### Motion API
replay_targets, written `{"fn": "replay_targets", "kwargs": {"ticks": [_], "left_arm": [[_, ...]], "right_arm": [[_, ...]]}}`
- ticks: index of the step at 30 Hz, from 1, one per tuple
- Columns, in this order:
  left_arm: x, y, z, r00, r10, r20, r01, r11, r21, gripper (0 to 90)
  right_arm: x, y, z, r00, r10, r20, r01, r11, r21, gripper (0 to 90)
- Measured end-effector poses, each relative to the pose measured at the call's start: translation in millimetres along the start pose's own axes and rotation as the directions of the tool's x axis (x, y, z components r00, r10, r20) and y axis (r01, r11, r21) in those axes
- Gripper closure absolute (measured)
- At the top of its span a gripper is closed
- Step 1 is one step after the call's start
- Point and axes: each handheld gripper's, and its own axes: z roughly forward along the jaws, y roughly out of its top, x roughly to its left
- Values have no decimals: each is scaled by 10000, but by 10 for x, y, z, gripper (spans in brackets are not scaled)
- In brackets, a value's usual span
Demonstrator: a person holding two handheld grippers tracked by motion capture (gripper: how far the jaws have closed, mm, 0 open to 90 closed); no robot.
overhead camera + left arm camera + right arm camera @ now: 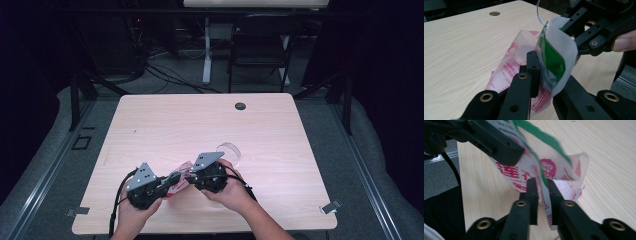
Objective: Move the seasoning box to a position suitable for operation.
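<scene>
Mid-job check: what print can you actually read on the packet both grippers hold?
"Lotus M": small red Latin print, cut off, on the packet.
"40": red digits just below, cut off.
Large red Chinese characters above: partly hidden, not readable in full.
Small red Chinese lines in the left gripper view: too blurred.

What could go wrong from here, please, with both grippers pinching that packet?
1. Both the left gripper and the right gripper grip the thin packet by its film alone; pulling apart could tear it suddenly, and anything inside might spill onto the table.
2. The film could slip from the jaws, since each holds just an edge.
3. The clear cup stands close behind the right gripper, so a jerk could knock it over.
</scene>
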Motion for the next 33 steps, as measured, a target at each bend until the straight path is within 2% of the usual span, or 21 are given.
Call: {"fn": "replay_targets", "kwargs": {"ticks": [2, 6, 8, 9, 10, 11, 15, 18, 21, 23, 25, 29, 33], "left_arm": [[-5, -7, 7, 10000, 25, -15, -25, 10000, 67, 856], [-6, -22, 12, 9999, 92, -65, -91, 9998, 185, 830], [4, -37, 7, 9999, 82, -76, -80, 9997, 223, 792], [17, -55, 2, 10000, -29, -47, 30, 9997, 238, 760], [17, -55, 2, 10000, -29, -47, 30, 9997, 238, 691], [38, -84, 10, 9999, -145, 70, 143, 9997, 198, 663], [83, -180, 39, 9989, -181, 433, 159, 9986, 506, 549], [105, -237, 50, 9994, -183, 284, 168, 9985, 517, 474], [169, -341, 79, 9998, -170, -142, 176, 9987, 476, 439], [200, -391, 105, 9993, -58, -369, 84, 9974, 711, 426], [216, -425, 131, 9997, -134, -205, 151, 9964, 833, 427], [200, -459, 198, 9997, -164, -181, 187, 9908, 1344, 401], [191, -476, 260, 9993, -233, -279, 267, 9911, 1301, 321]], "right_arm": [[5, 3, 2, 10000, -13, -12, 13, 9999, 102, 900], [-10, -3, 6, 9995, 292, -94, -291, 9996, 62, 900], [-13, -2, 0, 9995, 283, -110, -282, 9995, 116, 900], [-8, -3, 2, 9994, 320, -100, -319, 9995, 80, 900], [-6, -4, 2, 9995, 291, -88, -291, 9995, 78, 900], [-5, -5, 1, 9996, 283, -83, -282, 9996, 68, 900], [-9, -6, -1, 9993, 340, -158, -340, 9994, 38, 900], [-22, -4, -5, 9991, 373, -224, -372, 9993, 43, 900], [-29, -7, -4, 9986, 449, -290, -451, 9990, -52, 900], [-33, -8, -5, 9984, 466, -318, -468, 9989, -58, 900], [-41, -6, -11, 9983, 460, -361, -461, 9989, -8, 900], [-42, -5, -9, 9973, 579, -443, -584, 9983, -90, 900], [-33, -10, -11, 9979, 523, -391, -525, 9986, -57, 900]]}}
